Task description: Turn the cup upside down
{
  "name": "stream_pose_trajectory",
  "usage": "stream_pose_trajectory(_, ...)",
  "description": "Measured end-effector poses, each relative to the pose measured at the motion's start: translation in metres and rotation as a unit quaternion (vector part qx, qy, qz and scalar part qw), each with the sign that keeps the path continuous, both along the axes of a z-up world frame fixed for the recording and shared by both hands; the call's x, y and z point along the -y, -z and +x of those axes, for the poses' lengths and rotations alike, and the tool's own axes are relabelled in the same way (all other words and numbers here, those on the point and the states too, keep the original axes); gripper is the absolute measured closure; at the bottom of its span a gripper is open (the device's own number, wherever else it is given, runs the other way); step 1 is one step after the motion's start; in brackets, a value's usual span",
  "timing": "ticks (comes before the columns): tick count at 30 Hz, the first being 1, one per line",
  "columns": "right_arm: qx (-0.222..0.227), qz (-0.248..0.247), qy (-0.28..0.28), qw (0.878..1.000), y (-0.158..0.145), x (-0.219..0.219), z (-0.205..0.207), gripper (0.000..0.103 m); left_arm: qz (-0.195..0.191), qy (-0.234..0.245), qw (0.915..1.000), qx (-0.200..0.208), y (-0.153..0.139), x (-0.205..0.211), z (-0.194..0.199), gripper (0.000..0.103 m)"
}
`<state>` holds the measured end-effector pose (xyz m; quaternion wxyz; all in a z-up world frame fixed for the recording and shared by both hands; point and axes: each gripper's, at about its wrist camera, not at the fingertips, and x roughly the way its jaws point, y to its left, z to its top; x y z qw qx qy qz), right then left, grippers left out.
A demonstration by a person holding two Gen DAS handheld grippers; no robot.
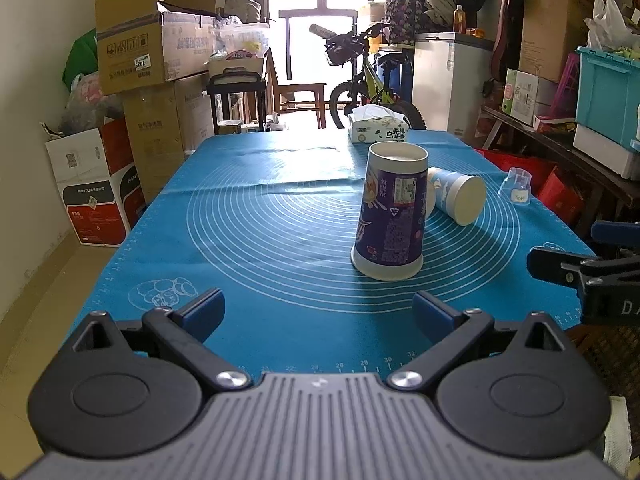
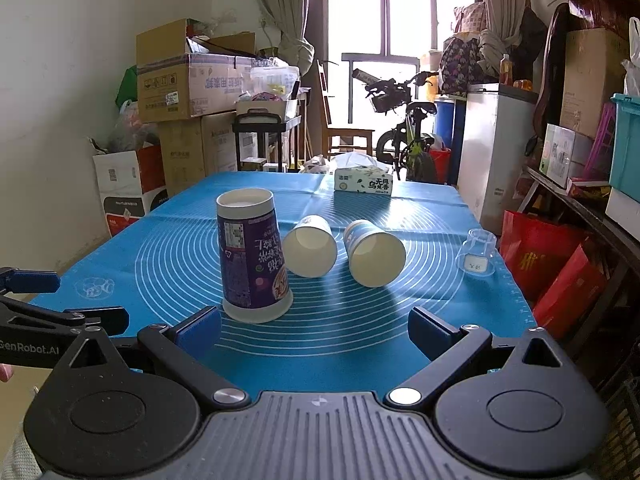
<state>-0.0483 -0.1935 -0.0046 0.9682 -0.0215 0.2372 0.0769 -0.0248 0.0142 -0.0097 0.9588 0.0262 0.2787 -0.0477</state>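
A tall purple printed cup [image 1: 390,210] stands upside down on the blue mat [image 1: 260,220], wide rim down; it also shows in the right wrist view [image 2: 252,256]. Two small blue-and-white paper cups lie on their sides behind it, one [image 2: 310,246] and another [image 2: 374,252]; the left wrist view shows one of them [image 1: 458,196]. My left gripper [image 1: 318,314] is open and empty, short of the purple cup. My right gripper [image 2: 314,330] is open and empty, just right of the purple cup's base. Each gripper shows at the edge of the other's view.
A tissue box [image 2: 364,180] sits at the mat's far end. A small clear plastic cup [image 2: 478,254] stands upside down at the right edge. Cardboard boxes [image 1: 140,60] stack along the left wall; a bicycle [image 1: 368,76], a white cabinet and cluttered shelves stand beyond and right.
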Motion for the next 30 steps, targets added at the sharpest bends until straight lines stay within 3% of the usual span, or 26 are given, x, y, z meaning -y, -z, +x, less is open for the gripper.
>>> stream_pose_trajectory(30,-0.002,0.000,-0.001,1.000,0.0028,-0.0013,-0.0031,0.002,0.001,0.000,1.0000,0.000,-0.0034,-0.0018,0.0006,0.004)
